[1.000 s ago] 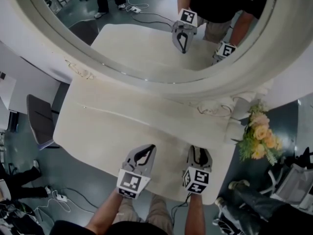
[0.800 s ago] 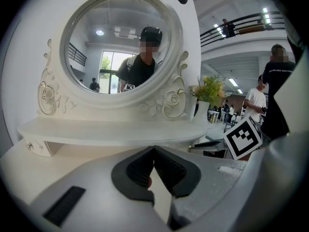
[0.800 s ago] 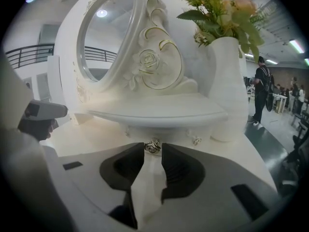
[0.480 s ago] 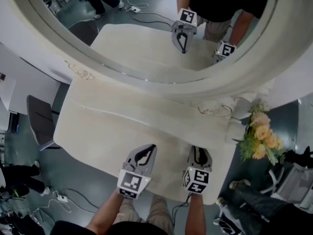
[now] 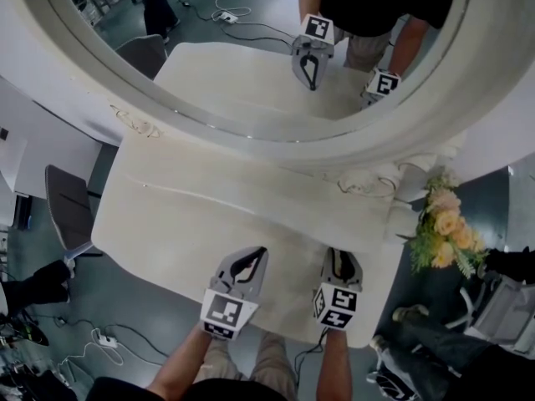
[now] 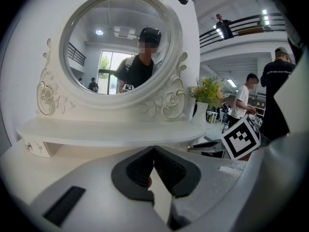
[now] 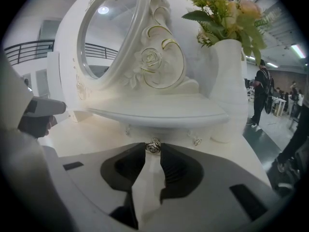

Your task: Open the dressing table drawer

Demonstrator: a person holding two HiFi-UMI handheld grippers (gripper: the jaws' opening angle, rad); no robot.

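Right gripper [image 7: 153,152] jaws have just been closing; rose drawer knob [image 7: 153,145] sits clamped between the tips. Left gripper [image 6: 154,151] jaws together.

The right gripper [image 7: 153,148] has just been closing its jaws, and they now pinch the small round drawer knob [image 7: 153,145] from both sides. In the head view, a bystander's legs [image 5: 38,284] on the floor at the lower left have shifted. The reflected legs [image 5: 155,11] at the top of the mirror [image 5: 251,82] have moved left.
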